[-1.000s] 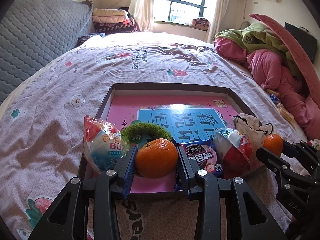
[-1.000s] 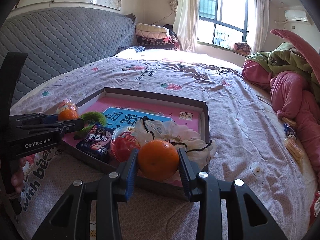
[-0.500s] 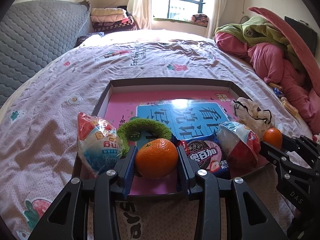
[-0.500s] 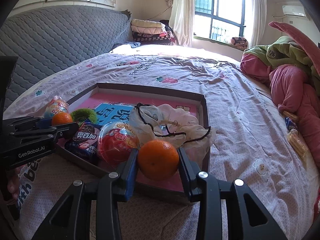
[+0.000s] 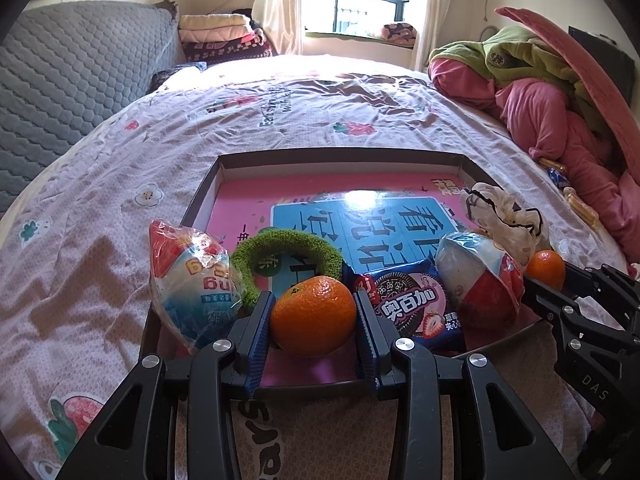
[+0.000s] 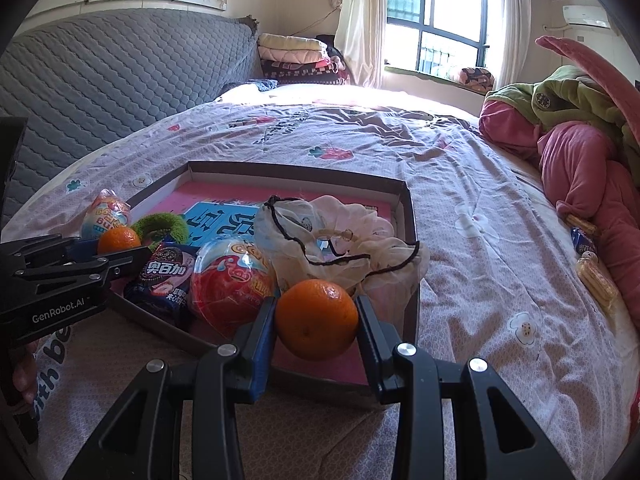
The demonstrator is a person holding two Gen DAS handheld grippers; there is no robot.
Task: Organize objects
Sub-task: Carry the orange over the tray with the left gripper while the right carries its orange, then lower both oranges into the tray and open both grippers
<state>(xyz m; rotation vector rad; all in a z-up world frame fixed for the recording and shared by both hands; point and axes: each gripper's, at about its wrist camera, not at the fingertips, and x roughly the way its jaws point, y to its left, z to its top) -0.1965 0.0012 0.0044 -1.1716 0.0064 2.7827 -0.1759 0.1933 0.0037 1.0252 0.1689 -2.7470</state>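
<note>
My left gripper [image 5: 314, 322] is shut on an orange [image 5: 314, 316] over the near edge of a shallow box tray [image 5: 340, 154] with a pink floor. In the tray lie a wrapped blue-and-red egg [image 5: 192, 284], a green scrunchie [image 5: 288, 258], a cookie pack [image 5: 412, 304], a red-and-white egg [image 5: 478, 280] and a white mesh bag [image 5: 500, 216]. My right gripper [image 6: 316, 320] is shut on a second orange [image 6: 316, 318] above the tray's near right corner [image 6: 412, 312], in front of the mesh bag [image 6: 340, 240]. Each view shows the other gripper from the side.
The tray lies on a bed with a flowered lilac sheet [image 6: 460, 184]. Pink and green bedding [image 6: 580, 152] is heaped on the right, with small snack packs [image 6: 596, 276] beside it. A grey quilted headboard [image 6: 100, 80] stands on the left, and a hand [image 6: 24, 372] holds the left gripper.
Both grippers have kept their oranges and stayed almost in place; the views have only drifted slightly.
</note>
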